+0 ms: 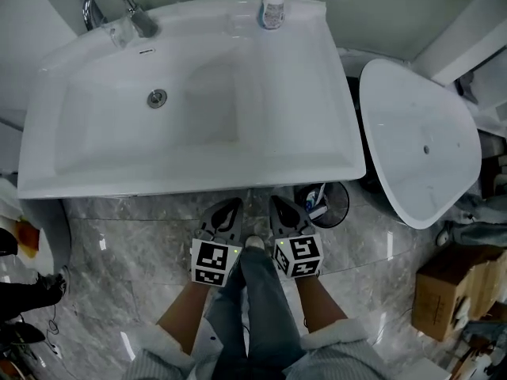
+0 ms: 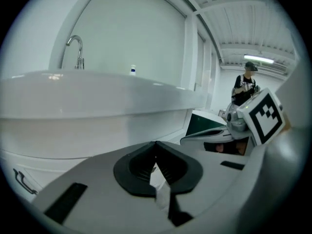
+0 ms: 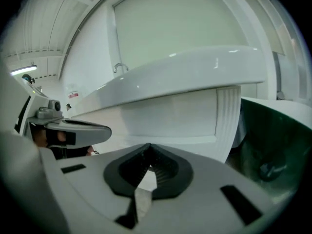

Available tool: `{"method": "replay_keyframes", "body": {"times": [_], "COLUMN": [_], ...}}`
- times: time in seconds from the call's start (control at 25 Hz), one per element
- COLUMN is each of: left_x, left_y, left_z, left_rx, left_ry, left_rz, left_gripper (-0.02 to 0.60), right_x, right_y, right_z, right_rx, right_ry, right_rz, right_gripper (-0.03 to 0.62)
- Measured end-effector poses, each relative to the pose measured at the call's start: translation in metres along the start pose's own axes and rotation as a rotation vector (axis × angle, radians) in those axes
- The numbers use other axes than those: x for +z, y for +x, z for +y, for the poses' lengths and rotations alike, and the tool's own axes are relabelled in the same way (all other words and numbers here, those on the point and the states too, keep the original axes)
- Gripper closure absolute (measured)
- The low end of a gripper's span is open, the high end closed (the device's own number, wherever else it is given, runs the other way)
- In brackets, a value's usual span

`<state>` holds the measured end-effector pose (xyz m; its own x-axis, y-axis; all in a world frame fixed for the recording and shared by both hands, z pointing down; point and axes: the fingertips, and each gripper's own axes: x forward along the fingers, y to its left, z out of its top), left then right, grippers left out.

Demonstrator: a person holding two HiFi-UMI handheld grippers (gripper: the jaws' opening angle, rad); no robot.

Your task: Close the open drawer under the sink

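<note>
From above, the white sink basin (image 1: 190,101) covers the cabinet below, so no drawer shows past its front rim in the head view. Both gripper views show a white drawer front (image 2: 97,128) (image 3: 165,116) under the basin's rim. My left gripper (image 1: 229,206) (image 2: 155,145) and right gripper (image 1: 279,204) (image 3: 149,147) sit side by side over the floor. They point at the sink's front edge, just short of it. Each gripper's jaws meet at the tips and hold nothing. I cannot tell whether they touch the drawer front.
A faucet (image 1: 111,2) and a soap bottle (image 1: 273,5) stand on the basin's back. A small black bin (image 1: 325,204) sits to the right, with a white oval tub (image 1: 420,141) and a cardboard box (image 1: 455,287) beyond. My legs (image 1: 257,291) are between the grippers. A person (image 2: 243,87) stands far off.
</note>
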<state>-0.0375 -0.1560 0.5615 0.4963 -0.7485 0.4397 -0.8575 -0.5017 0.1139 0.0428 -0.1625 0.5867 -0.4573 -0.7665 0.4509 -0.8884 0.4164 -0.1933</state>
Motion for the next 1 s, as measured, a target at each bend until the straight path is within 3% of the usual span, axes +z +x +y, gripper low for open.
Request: {"method": "replay_keyframes", "body": {"times": [0.4, 0.6, 0.76, 1.0], "left_x": [0.086, 0.139, 0.186, 0.232], "left_y": [-0.043, -0.064, -0.08, -0.098], "left_z": [-0.026, -0.024, -0.023, -0.034], "left_rx": [0.001, 0.047, 0.068, 0.054], "left_ry": [-0.025, -0.036, -0.064, -0.022], "left_rz": [-0.091, -0.116, -0.189, -0.266], "left_gripper": [0.566, 0.566, 0.566, 0.566], "right_x": [0.095, 0.162, 0.201, 0.241], "right_y": [-0.056, -0.078, -0.093, -0.105], "right_z": [0.032, 0.042, 0.042, 0.056], "right_rx": [0.106, 0.161, 0.184, 0.252], "right_ry": [0.027, 0.034, 0.043, -0.004], "right_rz": [-0.079, -0.14, -0.174, -0.226], "right_gripper": [0.583, 0.585, 0.585, 0.585]}}
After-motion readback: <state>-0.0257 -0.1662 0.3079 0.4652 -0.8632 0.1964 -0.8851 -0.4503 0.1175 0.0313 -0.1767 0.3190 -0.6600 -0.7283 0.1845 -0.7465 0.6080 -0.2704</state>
